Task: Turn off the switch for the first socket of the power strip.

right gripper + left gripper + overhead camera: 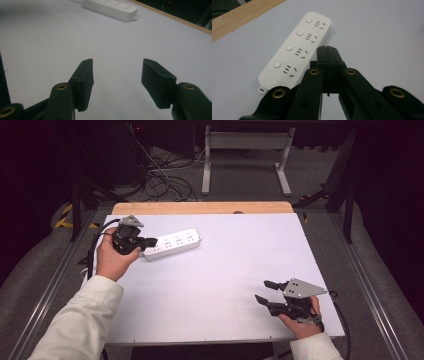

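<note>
A white power strip (173,243) with several sockets and round buttons lies on the white table top at the back left; it also appears as the power strip (297,50) and the power strip (111,6). My left gripper (154,240) hovers at the strip's near-left end, its jaws pressed together with nothing between them; in its own view the left gripper (328,48) sits just beside the strip's long edge. My right gripper (264,291) rests at the front right of the table, open and empty, seen as the right gripper (117,67) with bare table between its jaws.
The white table top (225,270) has a wooden strip (200,208) along its far edge. Beyond it are table legs (245,160) and tangled cables (165,182) on the floor. Metal rails (370,285) run along both sides.
</note>
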`<state>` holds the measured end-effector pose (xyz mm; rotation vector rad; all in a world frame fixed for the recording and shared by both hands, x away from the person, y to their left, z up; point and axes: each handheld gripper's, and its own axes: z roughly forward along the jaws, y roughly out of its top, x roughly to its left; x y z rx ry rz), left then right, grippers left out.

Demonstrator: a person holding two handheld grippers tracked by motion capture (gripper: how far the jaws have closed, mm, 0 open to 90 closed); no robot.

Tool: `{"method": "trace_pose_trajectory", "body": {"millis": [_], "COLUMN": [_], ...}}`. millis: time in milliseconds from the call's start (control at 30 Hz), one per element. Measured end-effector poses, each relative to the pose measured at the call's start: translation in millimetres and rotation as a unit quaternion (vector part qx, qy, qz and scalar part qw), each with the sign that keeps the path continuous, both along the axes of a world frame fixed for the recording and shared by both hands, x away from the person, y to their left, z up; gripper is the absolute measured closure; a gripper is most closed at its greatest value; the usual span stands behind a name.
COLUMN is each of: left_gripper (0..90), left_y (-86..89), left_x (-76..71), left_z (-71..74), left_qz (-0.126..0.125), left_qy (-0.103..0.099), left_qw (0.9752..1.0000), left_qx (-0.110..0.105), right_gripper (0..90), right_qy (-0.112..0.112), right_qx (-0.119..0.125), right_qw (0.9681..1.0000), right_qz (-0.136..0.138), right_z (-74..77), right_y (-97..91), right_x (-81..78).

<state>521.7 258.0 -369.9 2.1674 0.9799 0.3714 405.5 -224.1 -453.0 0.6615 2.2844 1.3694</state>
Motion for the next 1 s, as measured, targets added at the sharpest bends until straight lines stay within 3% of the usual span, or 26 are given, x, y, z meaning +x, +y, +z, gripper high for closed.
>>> {"method": "trace_pose_trajectory", "body": {"millis": [200, 400, 533, 767, 933, 1000], "left_gripper": [90.0, 90.0, 90.0, 90.0, 90.0, 90.0], "left_y": [0.9, 4.9, 6.1, 6.9, 7.8, 8.6], "left_x": [14.0, 30.8, 39.8, 51.2, 57.6, 62.1], "left_z": [-4.4, -10.2, -16.2, -23.8, -30.1, -35.9], "left_qz": [0.008, 0.024, 0.032, 0.044, 0.056, 0.059], "left_qy": [0.008, 0.029, 0.034, 0.05, 0.048, 0.032], "left_qw": [0.9999, 0.9992, 0.9989, 0.9976, 0.9971, 0.9977], "left_qx": [0.005, -0.013, -0.008, -0.02, -0.019, -0.004], "right_gripper": [43.3, 43.3, 43.3, 43.3, 43.1, 42.9], "right_qy": [-0.001, 0.0, -0.001, 0.001, 0.002, 0.003], "right_qx": [0.0, 0.001, 0.002, 0.005, 0.007, 0.008], "right_qw": [1.0, 1.0, 1.0, 1.0, 1.0, 1.0], "right_qz": [0.001, 0.001, 0.002, 0.003, 0.004, 0.003], "right_z": [0.0, 0.0, 0.2, 0.2, 0.4, 0.5], "right_y": [-0.6, -0.7, -1.1, -1.6, -2.2, -2.2], "right_x": [0.5, 0.4, 0.4, 0.6, 0.4, 0.3]}}
